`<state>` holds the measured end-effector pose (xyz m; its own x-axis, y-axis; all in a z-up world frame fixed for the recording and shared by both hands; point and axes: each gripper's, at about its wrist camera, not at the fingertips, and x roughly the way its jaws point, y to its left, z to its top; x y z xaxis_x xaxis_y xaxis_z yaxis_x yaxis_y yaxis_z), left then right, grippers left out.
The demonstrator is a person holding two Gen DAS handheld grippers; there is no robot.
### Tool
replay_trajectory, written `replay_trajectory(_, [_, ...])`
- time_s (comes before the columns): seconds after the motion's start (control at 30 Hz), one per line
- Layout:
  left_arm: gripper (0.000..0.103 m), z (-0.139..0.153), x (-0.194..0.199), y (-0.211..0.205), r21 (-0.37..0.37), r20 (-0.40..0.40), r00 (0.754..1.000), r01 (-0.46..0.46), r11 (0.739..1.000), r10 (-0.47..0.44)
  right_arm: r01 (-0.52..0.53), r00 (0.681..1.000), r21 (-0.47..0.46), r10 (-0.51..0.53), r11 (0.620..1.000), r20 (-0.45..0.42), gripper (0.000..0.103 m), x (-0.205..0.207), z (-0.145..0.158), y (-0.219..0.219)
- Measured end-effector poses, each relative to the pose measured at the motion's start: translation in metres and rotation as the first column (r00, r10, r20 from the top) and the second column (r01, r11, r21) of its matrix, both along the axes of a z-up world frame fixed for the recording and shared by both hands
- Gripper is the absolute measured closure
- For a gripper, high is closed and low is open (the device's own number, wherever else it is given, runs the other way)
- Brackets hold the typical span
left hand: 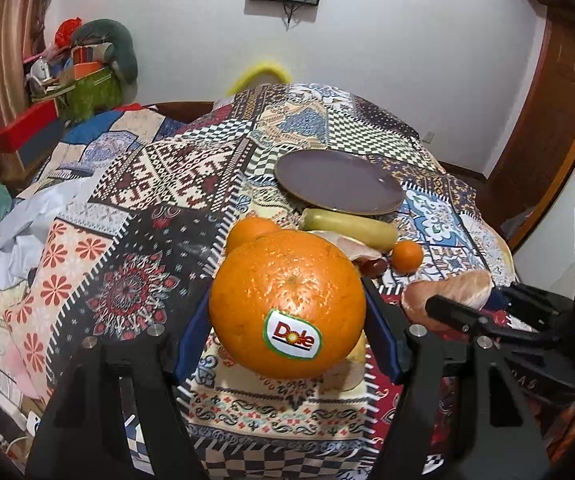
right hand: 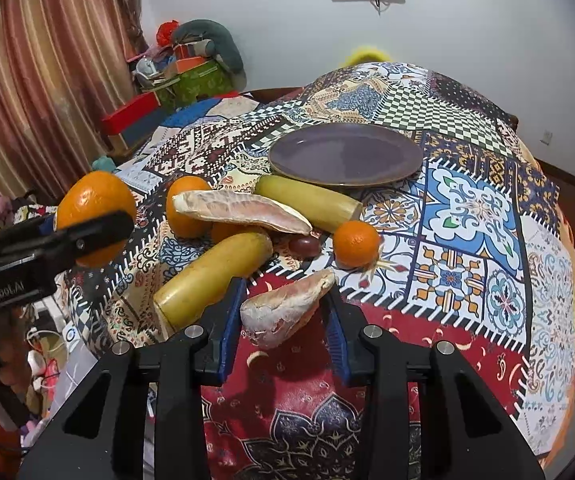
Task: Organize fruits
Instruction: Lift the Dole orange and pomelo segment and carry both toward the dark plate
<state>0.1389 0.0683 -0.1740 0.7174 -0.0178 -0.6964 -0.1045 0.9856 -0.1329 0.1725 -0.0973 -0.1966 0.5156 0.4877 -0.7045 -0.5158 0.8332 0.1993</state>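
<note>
**Left wrist view: both fruits sitting below the plate, plate lying up-frame**

We are holding a large orange clamped between the pads of the left gripper, its sticker facing the lens at centre frame. The purple plate is lying above it in the picture, slightly right of centre, bare, so we are judging the coming move as a carry straight up-frame along the fingers' line.

In the right wrist view, the right gripper is pressing its blue pads on a pomelo wedge at lower centre; the wedge's long axis is running from lower left to upper right, tip pointing toward the plate. Between that wedge and the plate we are seeing a small orange, a dark red fruit and a yellow-green fruit lying crosswise against the near rim. Neither gripper is looking clearly nearer the plate, though the right one is facing more clutter.
</note>
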Motion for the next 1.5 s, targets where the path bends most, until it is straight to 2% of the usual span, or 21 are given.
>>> replay_trajectory(0.23, [0.034,0.007,0.009,-0.009,0.014,0.016,1.000,0.018,1.000,-0.018,0.012,1.000,0.037,-0.013,0.999,0.028,0.069,0.003,0.014,-0.011])
replay_trajectory(0.5, [0.034,0.027,0.028,-0.013,0.033,0.063,0.998,0.024,0.999,-0.027,0.035,0.993,0.082,-0.044,0.996,0.111,0.069,0.018,0.046,-0.023])
replay_trajectory(0.8, [0.034,0.049,0.058,-0.015,0.059,0.118,0.993,0.025,0.998,-0.032,0.056,0.981,0.096,-0.073,0.994,0.181,0.069,0.044,0.065,-0.032])
replay_trajectory(1.13, [0.034,0.050,0.110,-0.013,0.055,0.111,0.993,0.040,0.998,-0.046,0.054,0.972,0.097,-0.074,0.994,0.222,0.069,0.080,0.069,-0.026])
replay_trajectory(1.5, [0.034,0.037,0.171,-0.004,0.058,0.075,0.996,0.048,0.997,-0.052,0.051,0.973,0.075,-0.067,0.996,0.223,0.069,0.129,0.058,-0.015])
